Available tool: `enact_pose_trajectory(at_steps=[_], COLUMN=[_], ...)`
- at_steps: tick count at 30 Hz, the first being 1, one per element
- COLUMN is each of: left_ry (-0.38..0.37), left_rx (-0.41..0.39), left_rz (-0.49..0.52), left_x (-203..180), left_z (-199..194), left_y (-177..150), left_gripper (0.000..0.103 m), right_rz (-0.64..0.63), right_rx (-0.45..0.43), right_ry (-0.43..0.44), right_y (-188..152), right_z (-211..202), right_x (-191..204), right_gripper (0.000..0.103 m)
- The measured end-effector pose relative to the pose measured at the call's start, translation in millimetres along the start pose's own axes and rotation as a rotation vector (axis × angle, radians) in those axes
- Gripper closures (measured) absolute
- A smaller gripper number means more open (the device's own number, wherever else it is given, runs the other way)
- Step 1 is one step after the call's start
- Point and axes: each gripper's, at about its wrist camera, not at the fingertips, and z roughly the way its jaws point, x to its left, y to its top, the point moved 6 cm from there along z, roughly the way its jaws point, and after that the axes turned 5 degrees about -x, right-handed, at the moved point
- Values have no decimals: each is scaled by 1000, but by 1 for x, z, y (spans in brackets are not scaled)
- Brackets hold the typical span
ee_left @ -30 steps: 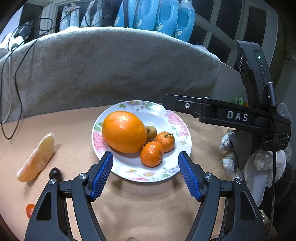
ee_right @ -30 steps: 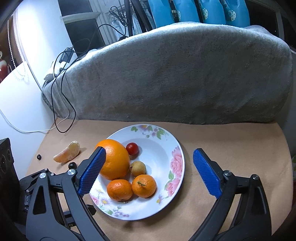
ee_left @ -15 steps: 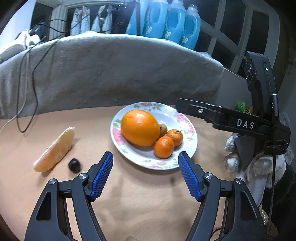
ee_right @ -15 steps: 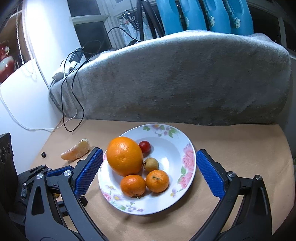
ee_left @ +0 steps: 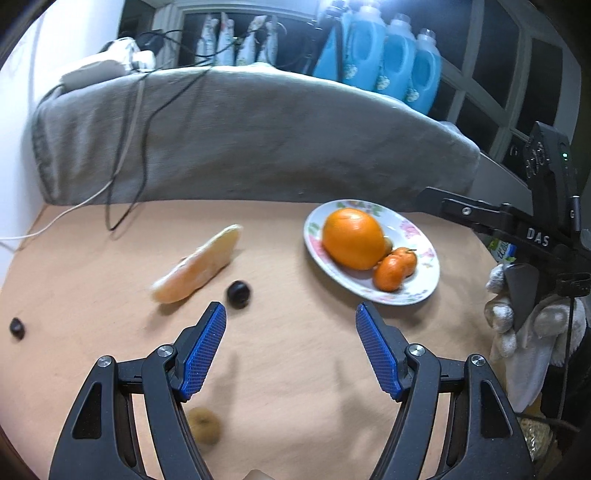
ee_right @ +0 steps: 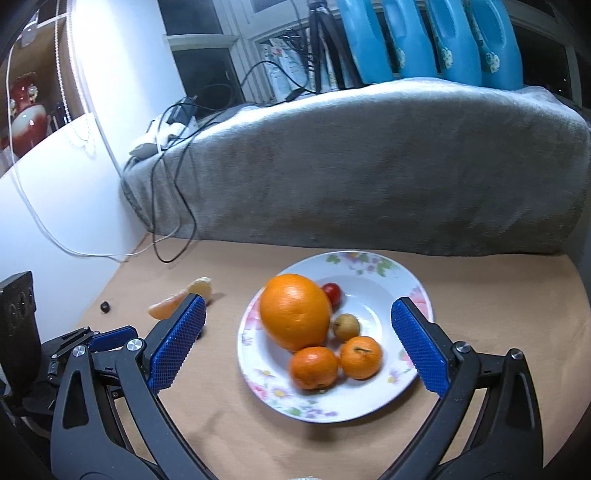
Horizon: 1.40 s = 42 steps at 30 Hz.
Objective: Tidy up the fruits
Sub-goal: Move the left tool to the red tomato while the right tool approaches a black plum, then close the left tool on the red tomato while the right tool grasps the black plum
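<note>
A floral plate (ee_right: 373, 402) (ee_left: 424, 291) holds a big orange (ee_right: 294, 312) (ee_left: 352, 238), two mandarins (ee_right: 313, 368), a small brown fruit (ee_right: 346, 326) and a cherry tomato (ee_right: 331, 291). On the tan table lie a pomelo wedge (ee_left: 199, 267) (ee_right: 173, 301), a dark round fruit (ee_left: 238, 294), another dark one (ee_left: 16, 328) and a brown fruit (ee_left: 205, 428). My left gripper (ee_left: 291, 350) is open and empty above the table, left of the plate. My right gripper (ee_right: 299, 345) is open and empty, its jaws either side of the plate.
A grey blanket-covered back (ee_left: 240, 136) runs behind the table with cables (ee_left: 125, 147) draped over it. Blue detergent bottles (ee_right: 424, 33) stand behind. The right gripper's body (ee_left: 524, 236) and a gloved hand (ee_left: 517, 325) show at the right of the left wrist view.
My left gripper has swung left and back from the plate, bringing the pomelo wedge, dark fruits and a brown fruit into view. The right gripper moved slightly nearer the plate. Both stayed open.
</note>
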Motion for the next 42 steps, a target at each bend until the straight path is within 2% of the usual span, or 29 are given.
enact_pose_trajectory(at_steps=[13, 20, 22, 24, 29, 34, 38, 42], left_ry=[66, 70, 65, 56, 31, 16, 8, 1], left_rx=[17, 31, 35, 42, 61, 77, 82, 93], left_rz=[-59, -90, -97, -105, -116, -127, -133, -132], left_x=[45, 62, 65, 68, 70, 72, 73, 73], left_z=[-9, -8, -8, -6, -2, 2, 4, 7], left_y=[-18, -28, -29, -31, -34, -37, -37, -38], left_gripper=[30, 31, 33, 41, 48, 55, 57, 59], right_rz=[-103, -157, -172, -179, -190, -201, -210, -225], right_rx=[68, 94, 106, 120, 158, 209, 251, 303], right_ry=[56, 86, 99, 108, 129, 148, 159, 160], right_y=[-7, -13, -15, -17, -22, -30, -39, -49], right_z=[14, 29, 34, 39, 55, 72, 86, 102], right_x=[52, 78, 85, 92, 103, 113, 119, 126], right_gripper=[1, 1, 1, 1, 1, 12, 16, 28])
